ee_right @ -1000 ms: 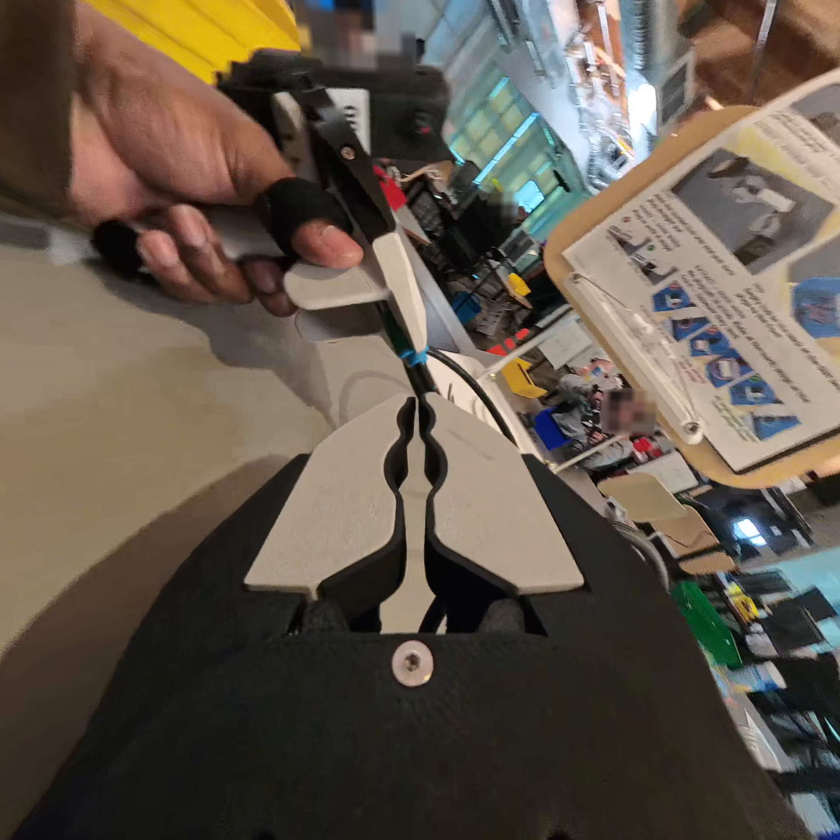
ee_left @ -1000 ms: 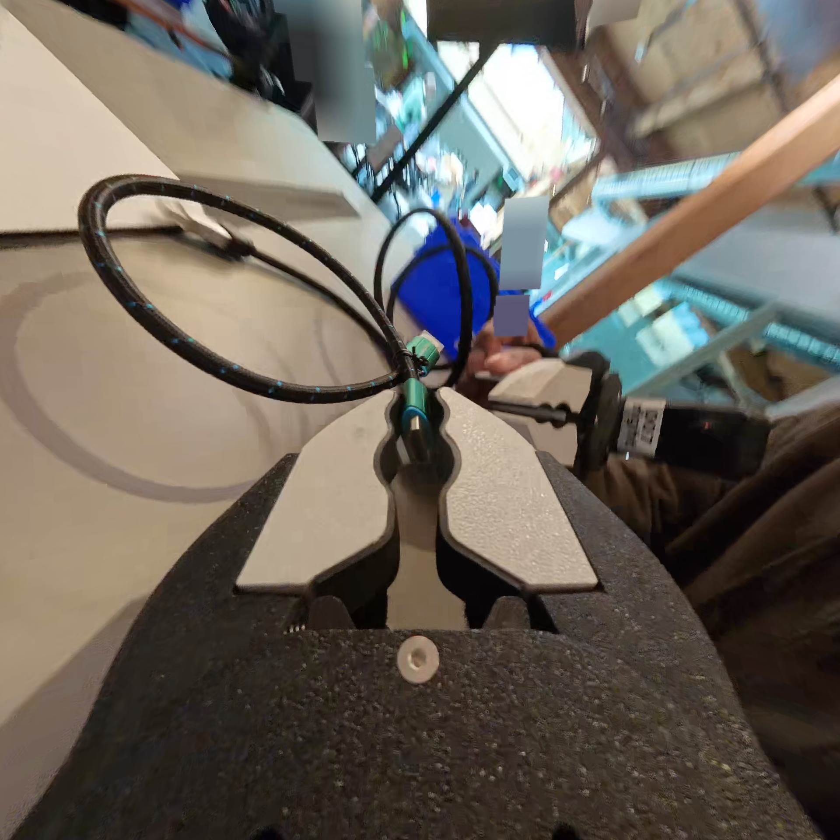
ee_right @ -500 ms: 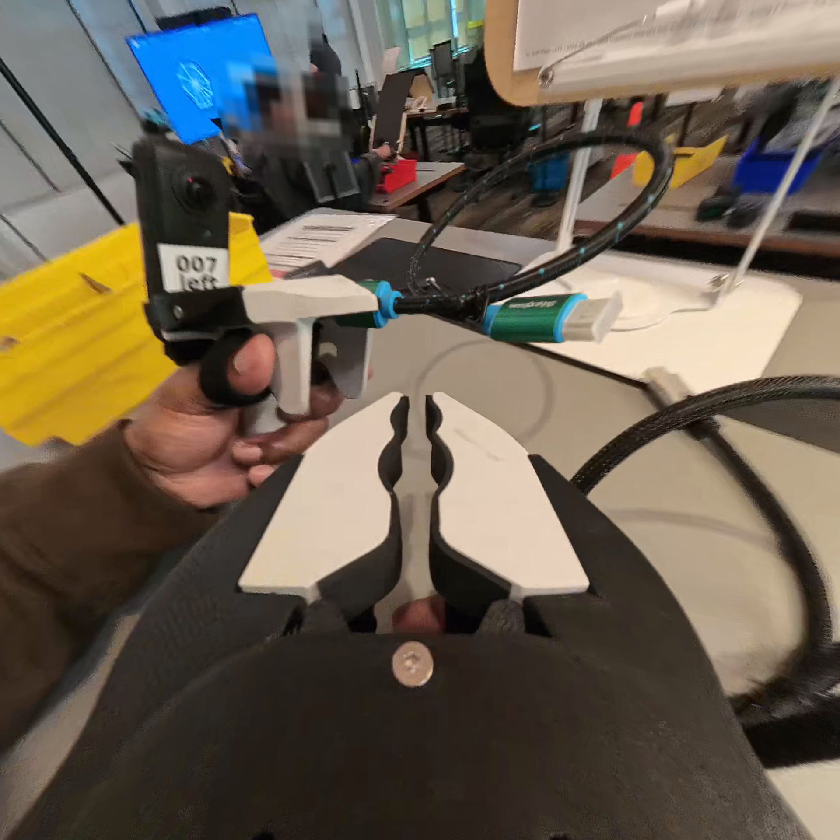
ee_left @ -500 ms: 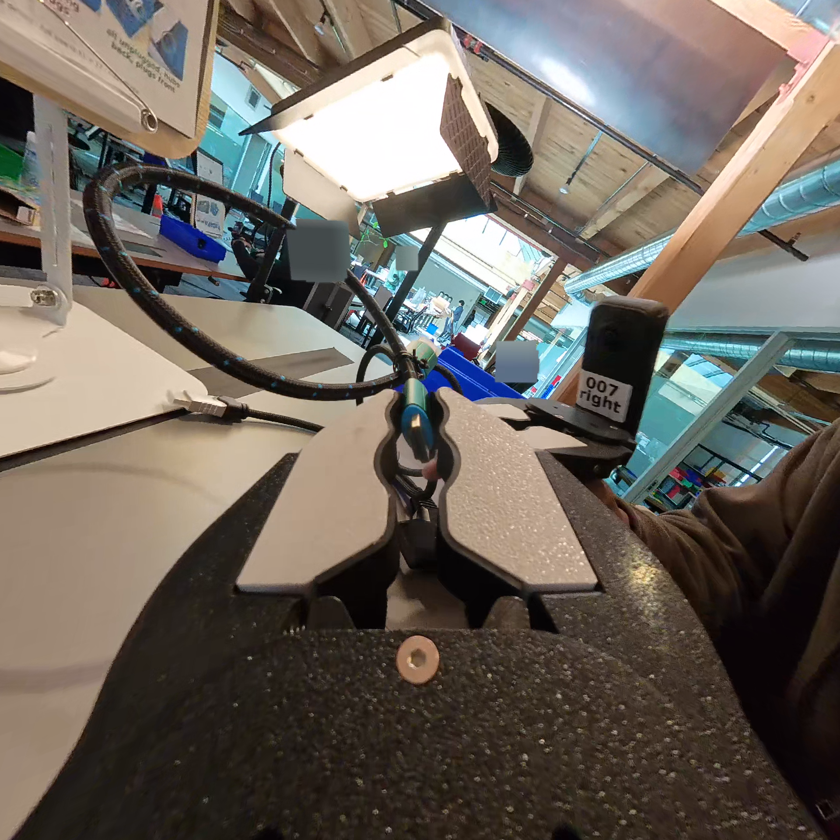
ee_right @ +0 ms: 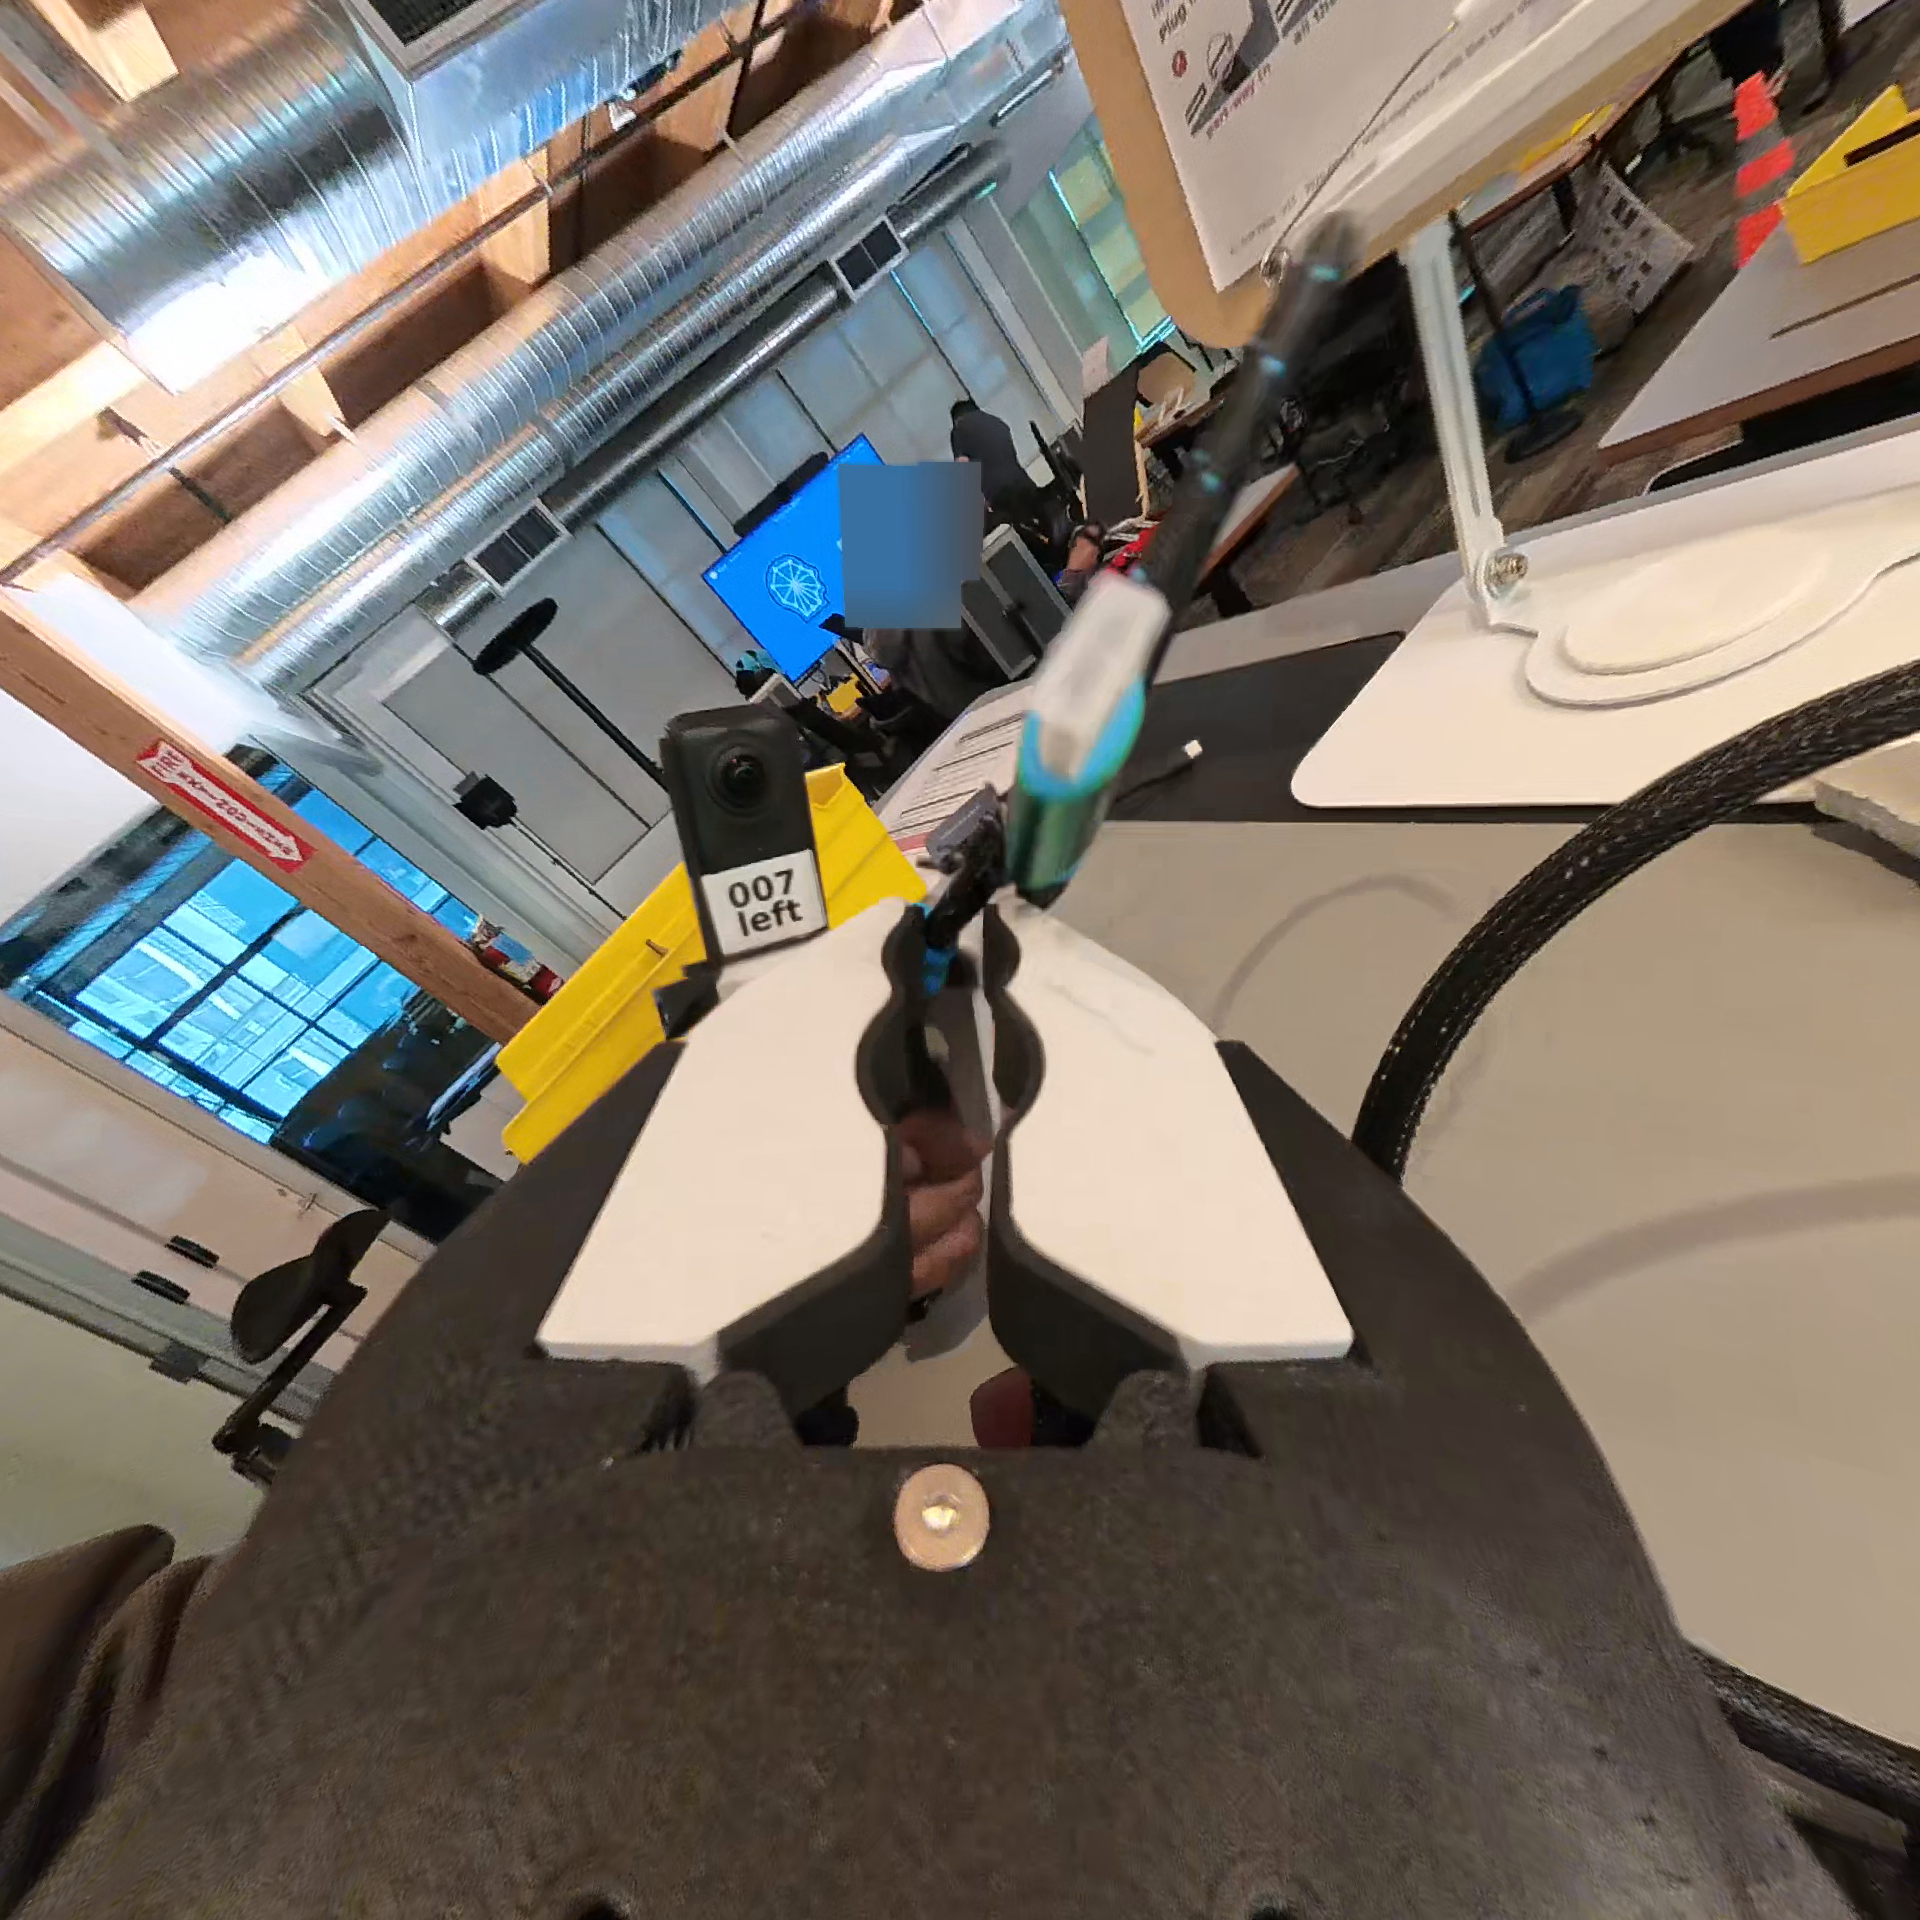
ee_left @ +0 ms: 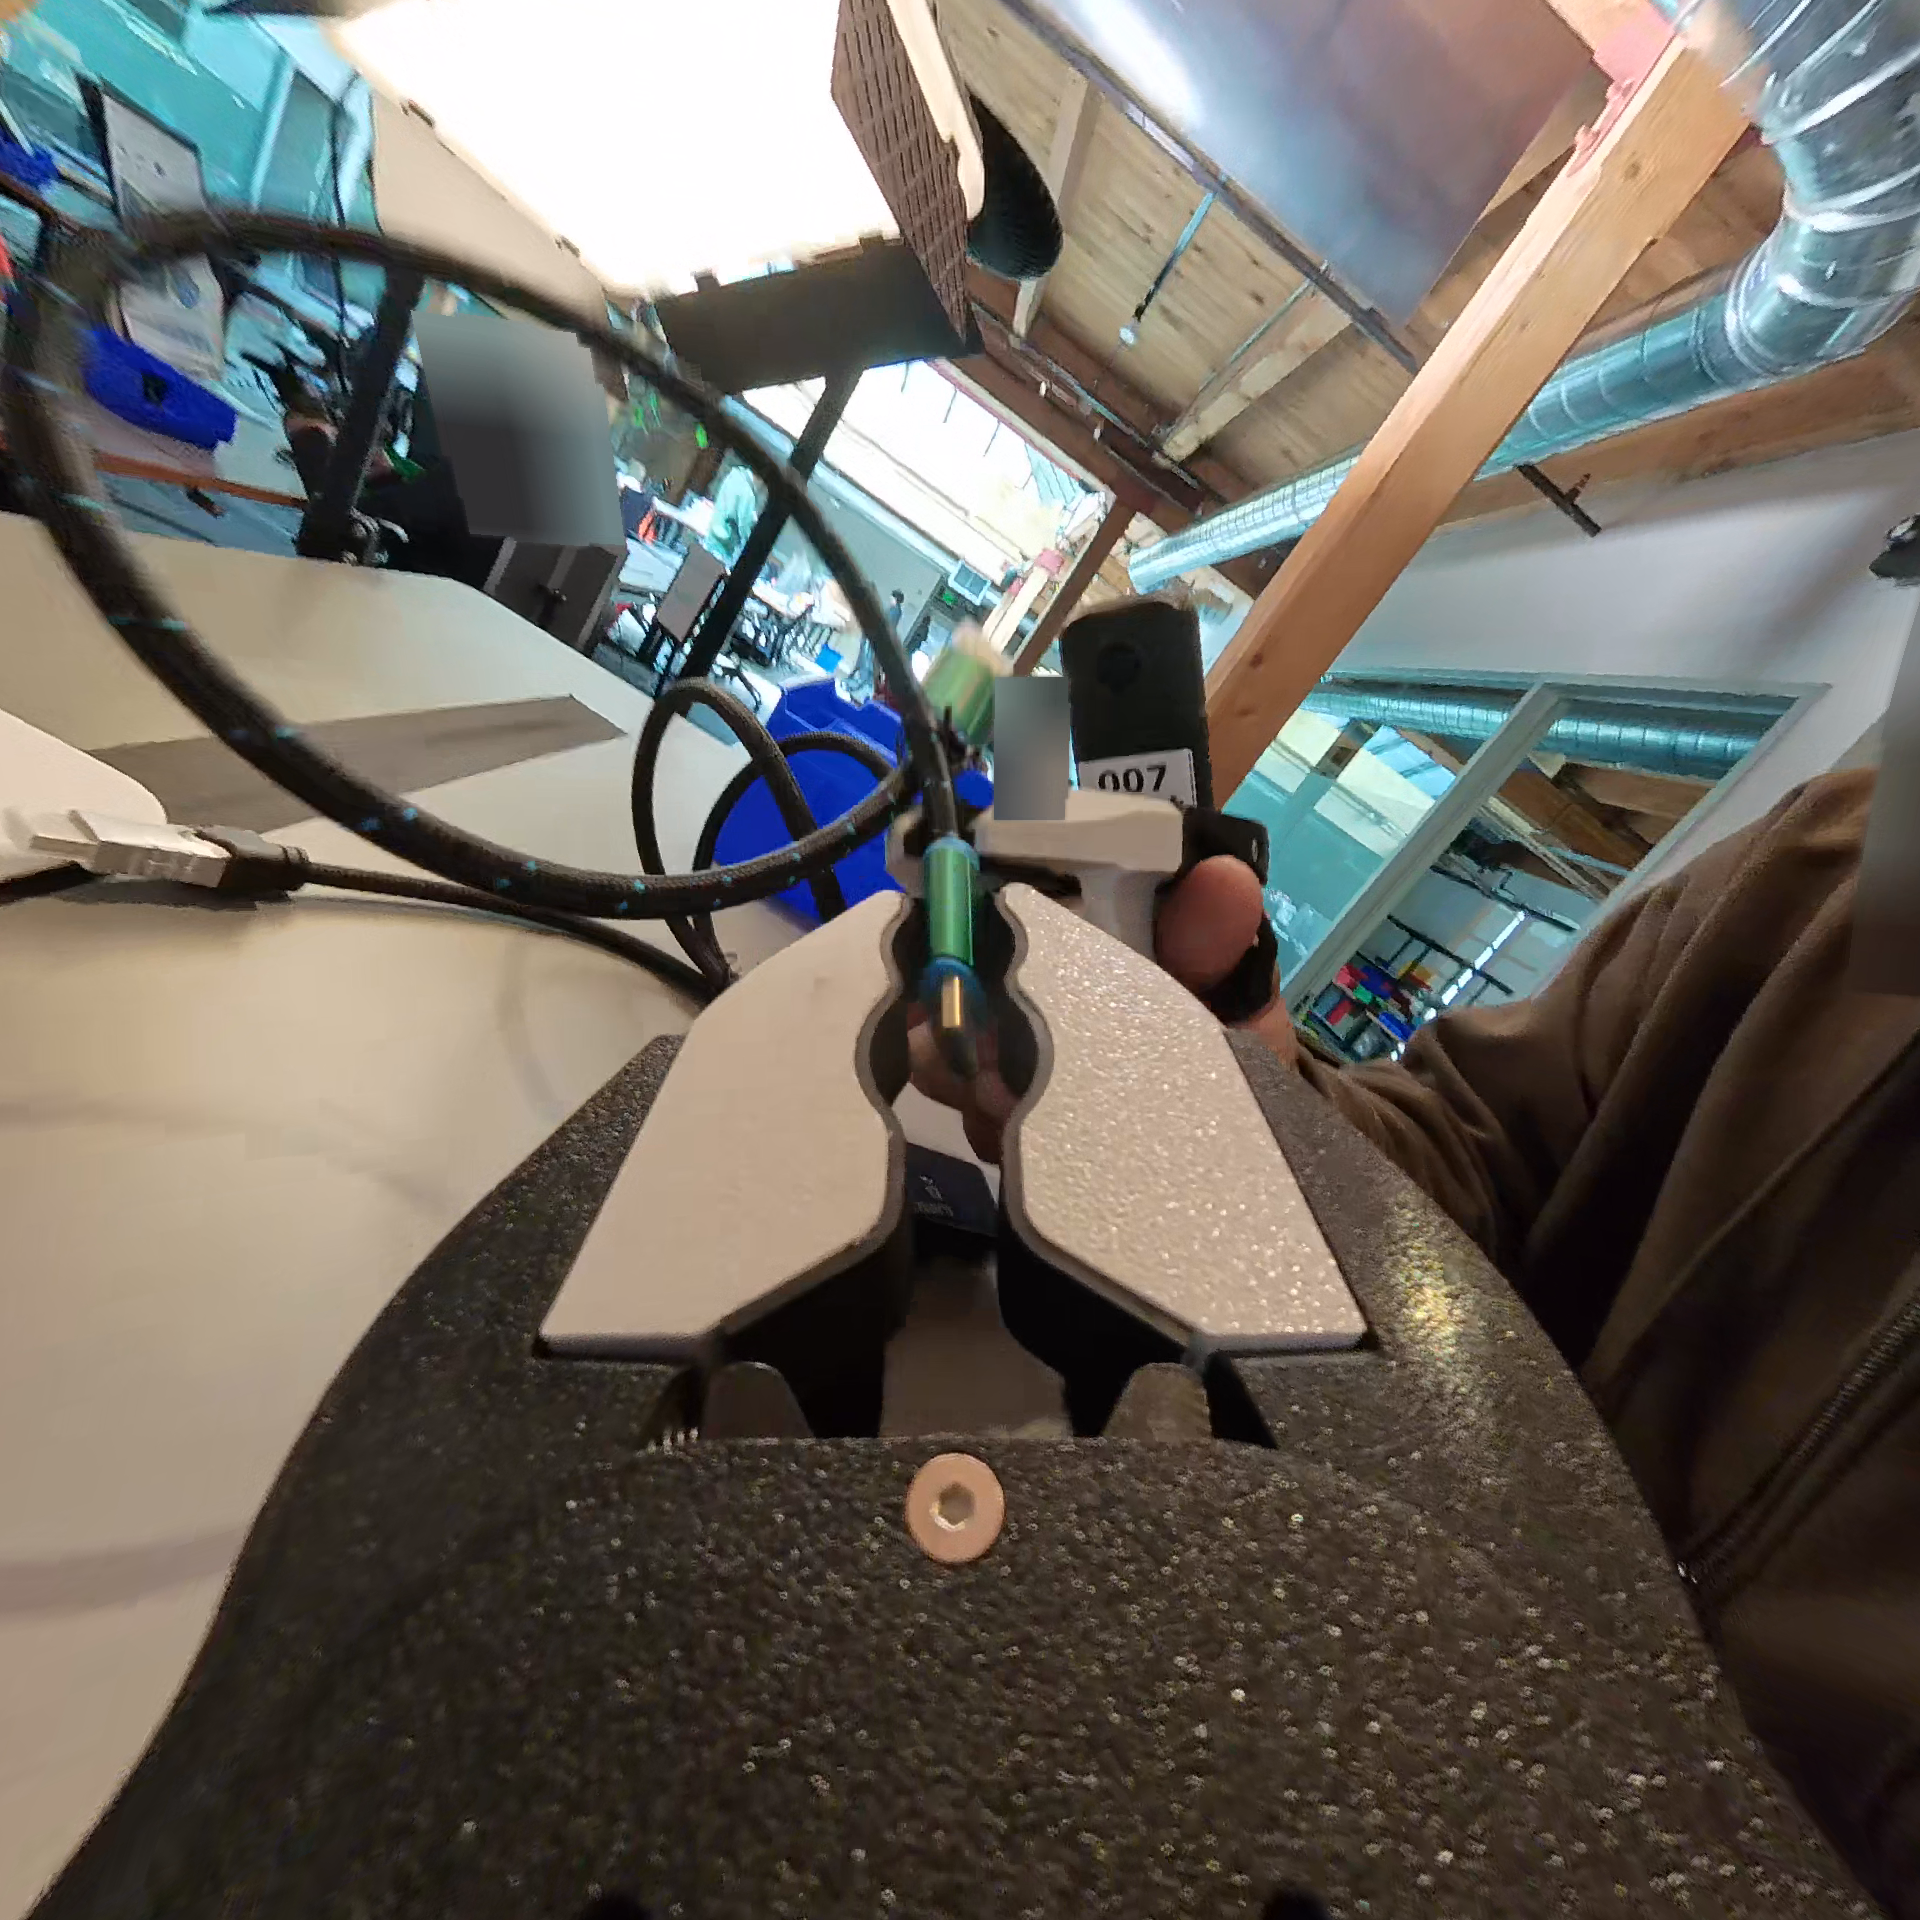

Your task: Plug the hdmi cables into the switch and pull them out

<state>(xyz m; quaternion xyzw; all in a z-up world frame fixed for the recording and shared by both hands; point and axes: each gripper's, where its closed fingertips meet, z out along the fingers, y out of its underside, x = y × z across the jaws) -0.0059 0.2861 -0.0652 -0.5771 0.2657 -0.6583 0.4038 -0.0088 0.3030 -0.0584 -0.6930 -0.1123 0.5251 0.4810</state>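
Left tongs [ee_left: 951, 925] raised above the pale grey worktop [ee_left: 260, 1143] and tipped toward the ceiling, clamped on the green metal plug [ee_left: 948, 914] of a black braided cable with blue flecks [ee_left: 499, 883], both pads pressed to the plug's sides. Right tongs [ee_right: 940, 940] held level with them, nose to nose, a hand [ee_left: 1210, 925] on the trigger seen from the left view; fingers a narrow gap apart astride the black cable neck with its blue collar [ee_right: 940, 951] just past the plug, pad contact not clear. Second green plug with silver tip [ee_right: 1081, 769] hanging just beyond the right tongs. Since half a second ago: right tongs brought from beneath the cable up around it and slightly wider; left grip unchanged, left view tilted further upward.
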